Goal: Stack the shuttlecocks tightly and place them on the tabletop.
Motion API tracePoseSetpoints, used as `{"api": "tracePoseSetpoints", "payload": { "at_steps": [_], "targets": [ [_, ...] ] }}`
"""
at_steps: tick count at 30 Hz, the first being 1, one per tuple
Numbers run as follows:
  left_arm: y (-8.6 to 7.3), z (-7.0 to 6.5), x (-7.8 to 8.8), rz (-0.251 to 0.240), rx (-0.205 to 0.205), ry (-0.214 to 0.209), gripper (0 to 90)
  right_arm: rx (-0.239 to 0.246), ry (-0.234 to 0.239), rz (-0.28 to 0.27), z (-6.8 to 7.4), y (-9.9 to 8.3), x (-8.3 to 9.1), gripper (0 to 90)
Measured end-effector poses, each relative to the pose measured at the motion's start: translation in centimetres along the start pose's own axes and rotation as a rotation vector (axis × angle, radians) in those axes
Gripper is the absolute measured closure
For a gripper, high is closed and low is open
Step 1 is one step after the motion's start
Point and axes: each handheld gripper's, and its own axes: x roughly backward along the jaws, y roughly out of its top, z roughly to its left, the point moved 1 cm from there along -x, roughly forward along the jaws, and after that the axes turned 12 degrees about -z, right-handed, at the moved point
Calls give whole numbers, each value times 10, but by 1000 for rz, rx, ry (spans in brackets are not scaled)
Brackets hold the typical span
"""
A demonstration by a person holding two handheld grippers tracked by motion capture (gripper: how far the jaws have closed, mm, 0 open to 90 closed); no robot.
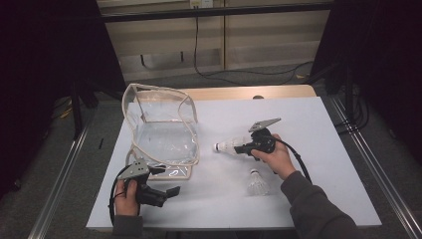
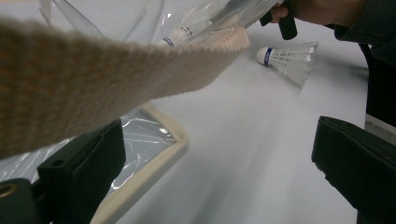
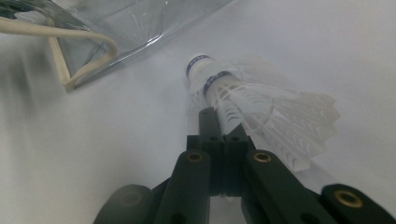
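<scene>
A clear plastic bag (image 1: 160, 133) with beige trim stands open at the table's left. My right gripper (image 1: 239, 148) is shut on the feathers of a white shuttlecock (image 1: 226, 145), cork pointing at the bag. In the right gripper view the jaws (image 3: 224, 140) pinch the feather skirt (image 3: 275, 116), and two blue-banded corks show one behind the other, as if two shuttlecocks are nested. Another shuttlecock (image 1: 258, 183) lies on the table near the right wrist. My left gripper (image 1: 166, 181) stands open at the bag's front corner. The bag's beige strap (image 2: 93, 79) crosses above its jaws (image 2: 219, 177), unpinched.
The white tabletop (image 1: 318, 149) has free room at the right and front. Its wooden far edge (image 1: 249, 92) shows behind the bag. Metal rails (image 1: 64, 169) run along both sides, and cables lie on the floor beyond.
</scene>
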Motion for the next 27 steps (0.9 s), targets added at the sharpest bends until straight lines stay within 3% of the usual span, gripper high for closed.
{"api": "tracePoseSetpoints", "payload": {
  "at_steps": [11, 27],
  "targets": [
    [0, 0, 0, 2, 0, -2, 31, 25, 3, 8, 2, 1, -4, 900],
    [0, 0, 1, 1, 2, -1, 31, 17, -1, -2, 1, 1, -5, 893]
  ]
}}
